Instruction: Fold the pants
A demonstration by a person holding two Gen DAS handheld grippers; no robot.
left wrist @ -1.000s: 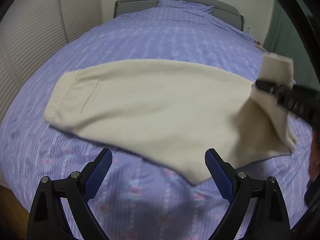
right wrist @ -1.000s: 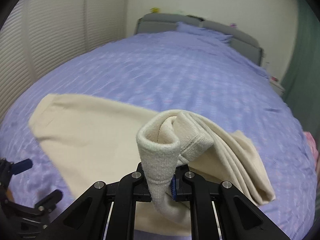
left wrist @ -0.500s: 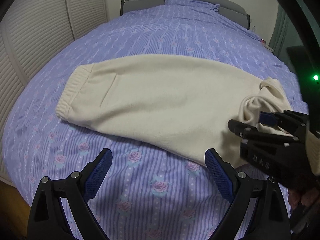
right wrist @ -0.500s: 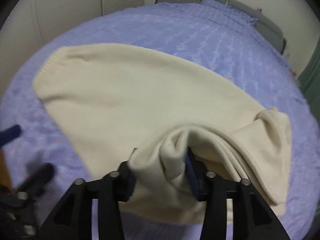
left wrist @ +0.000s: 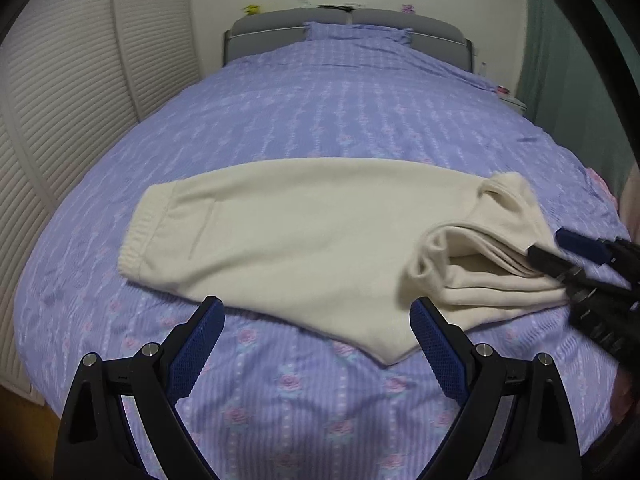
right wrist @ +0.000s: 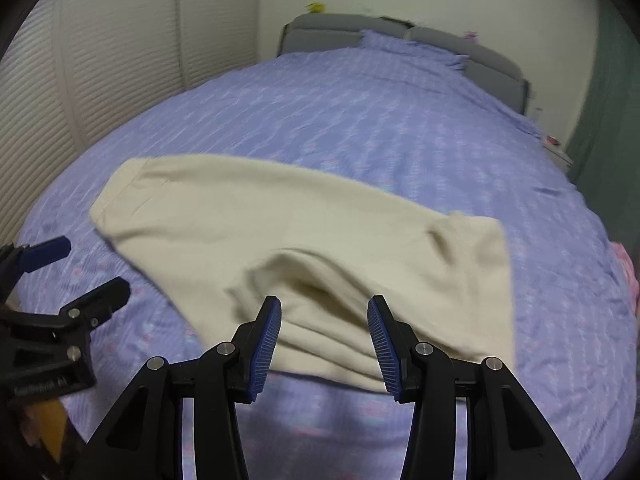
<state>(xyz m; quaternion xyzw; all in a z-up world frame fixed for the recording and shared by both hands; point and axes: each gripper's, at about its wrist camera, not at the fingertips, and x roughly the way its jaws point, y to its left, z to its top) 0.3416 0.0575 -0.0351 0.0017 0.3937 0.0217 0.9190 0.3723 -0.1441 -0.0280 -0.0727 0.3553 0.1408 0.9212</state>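
- Left wrist view: cream pants [left wrist: 304,232] lie across the near part of a bed spread with a lilac rose-print cover [left wrist: 360,112], waistband to the left, leg ends folded over into a loose bundle on the right.
- Left gripper [left wrist: 316,320]: jaws stand wide apart above the cover just short of the pants' near edge; nothing lies between the blue pads.
- Right gripper [right wrist: 324,320]: jaws parted, hanging over the bundled leg ends; the pads do not press on the cloth. In the left wrist view its fingertips sit at the right edge of the bundle.
- Far end: grey headboard [left wrist: 348,24] with a matching pillow [left wrist: 356,32] against it.
- Left side: white louvred doors [left wrist: 72,92] run along the bed.
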